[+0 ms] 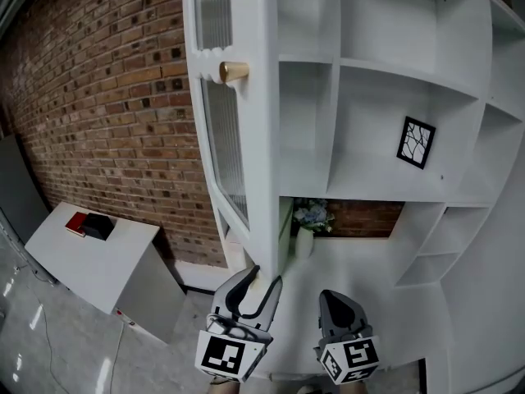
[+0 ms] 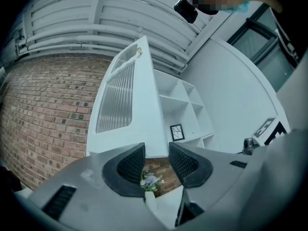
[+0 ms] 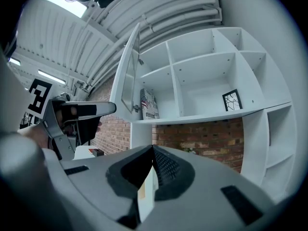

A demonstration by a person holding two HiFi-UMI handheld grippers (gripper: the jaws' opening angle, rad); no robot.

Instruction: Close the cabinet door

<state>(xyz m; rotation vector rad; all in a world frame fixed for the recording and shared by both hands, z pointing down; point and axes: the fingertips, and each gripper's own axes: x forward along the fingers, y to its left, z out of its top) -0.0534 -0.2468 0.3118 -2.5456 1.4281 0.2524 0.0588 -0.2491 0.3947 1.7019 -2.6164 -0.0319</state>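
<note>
Two grippers are showing at the bottom of the head view, side by side. The left gripper (image 1: 264,279) (image 2: 157,150) is holding its jaws moderately apart, and the lower edge of the one cabinet door (image 1: 256,179) (image 2: 137,109) is sitting right at the gap between the tips; whether they are touching it cannot be told. The right gripper (image 1: 339,300) (image 3: 153,150) is keeping its jaws together at the tips, gripping nothing, and is hanging apart from the door.

One door is standing open, swung out from the left end of the white cabinet (image 1: 410,76) towards the person. Its long axis is running vertically, its thin edge is facing the head camera, and its face is turning towards the brick wall (image 1: 107,113). It is carrying one brass knob (image 1: 234,72) and two ribbed glass panels (image 1: 223,146). One framed picture (image 1: 416,142) is leaning in a compartment, and one vase of flowers (image 1: 310,218) is standing below the shelves.
</note>
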